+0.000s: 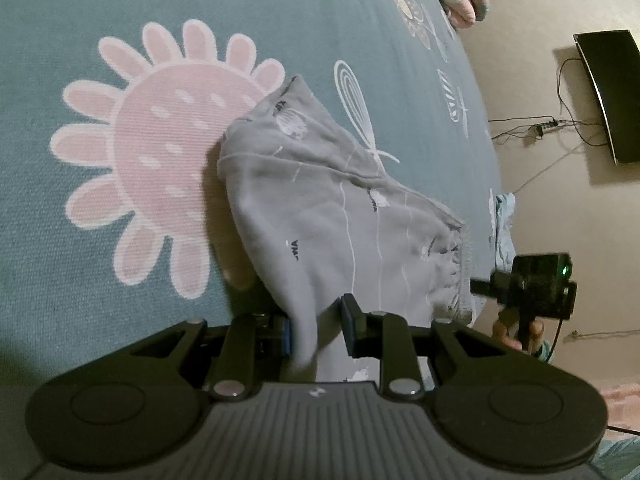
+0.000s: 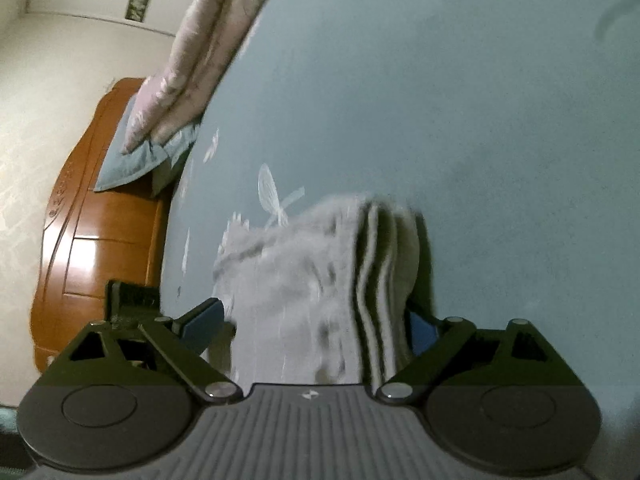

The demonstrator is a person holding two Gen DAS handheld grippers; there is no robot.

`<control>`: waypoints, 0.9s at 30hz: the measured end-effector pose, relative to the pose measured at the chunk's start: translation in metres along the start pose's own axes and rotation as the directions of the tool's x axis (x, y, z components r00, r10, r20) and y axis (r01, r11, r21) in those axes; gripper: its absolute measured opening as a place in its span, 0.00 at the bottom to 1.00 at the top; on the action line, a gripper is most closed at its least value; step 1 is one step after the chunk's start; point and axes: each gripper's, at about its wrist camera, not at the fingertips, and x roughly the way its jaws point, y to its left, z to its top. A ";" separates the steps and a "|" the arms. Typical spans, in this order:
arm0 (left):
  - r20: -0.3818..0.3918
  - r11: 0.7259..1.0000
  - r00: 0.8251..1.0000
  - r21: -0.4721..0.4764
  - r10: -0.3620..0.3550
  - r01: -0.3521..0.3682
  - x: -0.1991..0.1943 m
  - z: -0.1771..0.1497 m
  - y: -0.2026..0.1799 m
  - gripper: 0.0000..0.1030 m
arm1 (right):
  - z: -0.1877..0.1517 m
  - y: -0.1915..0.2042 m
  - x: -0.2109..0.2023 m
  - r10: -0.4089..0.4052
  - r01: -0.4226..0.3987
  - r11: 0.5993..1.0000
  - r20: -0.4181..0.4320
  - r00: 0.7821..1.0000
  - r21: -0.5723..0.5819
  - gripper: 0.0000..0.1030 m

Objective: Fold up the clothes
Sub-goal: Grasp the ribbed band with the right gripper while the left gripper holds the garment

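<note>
Left tongs (image 1: 318, 326) pinch a fold of the grey clothes (image 1: 340, 216), which are lifted a little over the blue bed sheet (image 1: 60, 60). Right tongs (image 2: 320, 324) are spread wide around the bunched grey cloth, with both pads at its sides, but the picture is too blurry there to tell if they squeeze it. The clothes hang near the sheet's right edge. To the left, by the big pink flower (image 1: 160, 152), is lots of open sheet. One pink quilt (image 2: 192, 52) lies at the far edge, cut off. One dark screen (image 1: 608, 92) is on the floor beside the bed.
</note>
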 end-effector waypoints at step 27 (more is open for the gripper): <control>0.070 0.994 0.994 0.062 0.084 -0.088 0.000 -0.012 -0.015 0.11 | -0.021 0.069 0.027 -0.471 0.468 0.873 0.012 0.882 -0.141 0.22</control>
